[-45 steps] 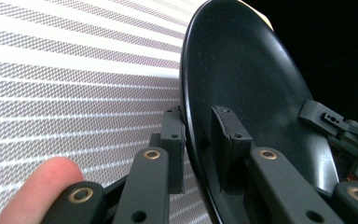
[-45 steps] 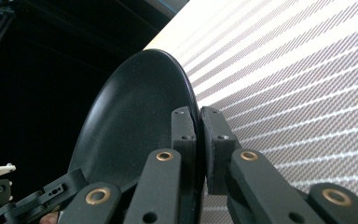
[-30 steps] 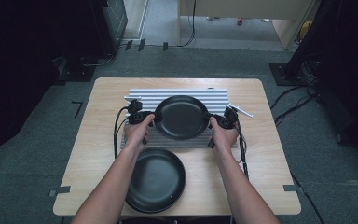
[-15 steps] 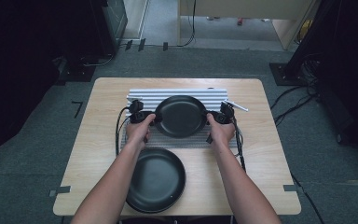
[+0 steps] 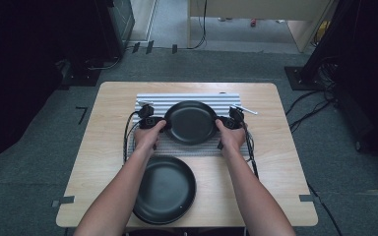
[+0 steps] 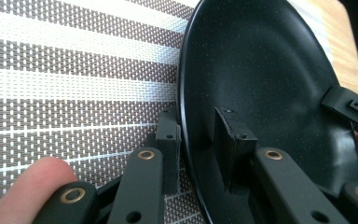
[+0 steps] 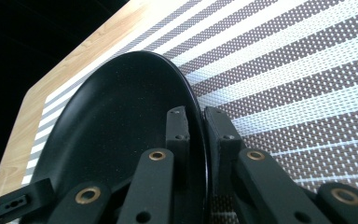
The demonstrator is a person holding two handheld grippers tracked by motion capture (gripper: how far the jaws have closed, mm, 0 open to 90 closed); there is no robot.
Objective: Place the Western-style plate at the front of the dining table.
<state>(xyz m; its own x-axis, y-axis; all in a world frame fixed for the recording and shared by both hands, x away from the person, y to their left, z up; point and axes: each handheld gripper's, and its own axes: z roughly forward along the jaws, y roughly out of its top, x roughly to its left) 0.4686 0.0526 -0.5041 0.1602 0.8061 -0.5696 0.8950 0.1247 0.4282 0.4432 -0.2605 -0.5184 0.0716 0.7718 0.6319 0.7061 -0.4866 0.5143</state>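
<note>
Since a second ago the black plate (image 5: 191, 122) has settled a touch nearer the person on the striped placemat (image 5: 147, 103), and the right hand has drifted in and down with it; the left hand has hardly shifted. Both sets of jaws have just been easing apart, the plate's rim between them in each case.

Left of the plate, the left gripper (image 6: 196, 140) straddles the rim: one pad lies outside on the placemat side, the other inside the bowl, and a gap shows beside the rim, so the grip looks slack, no longer pinching. The plate itself sits at the middle of the placemat, flat on it. Right of the plate, the right gripper (image 7: 196, 125) straddles the opposite rim in a narrow stance, pads close on either side; whether they press I cannot tell for certain, though a sliver of space seems to show.

Nearer the person than the placemat, a second black plate (image 5: 163, 189) lies on the bare wooden table (image 5: 103, 147).

As for handling, I judge the plate rigid, moderately heavy and smooth-glazed, so slippery at a thin pinch and liable to chip if dropped. Its raised rim is the only purchase; two opposite grips keep it level.
</note>
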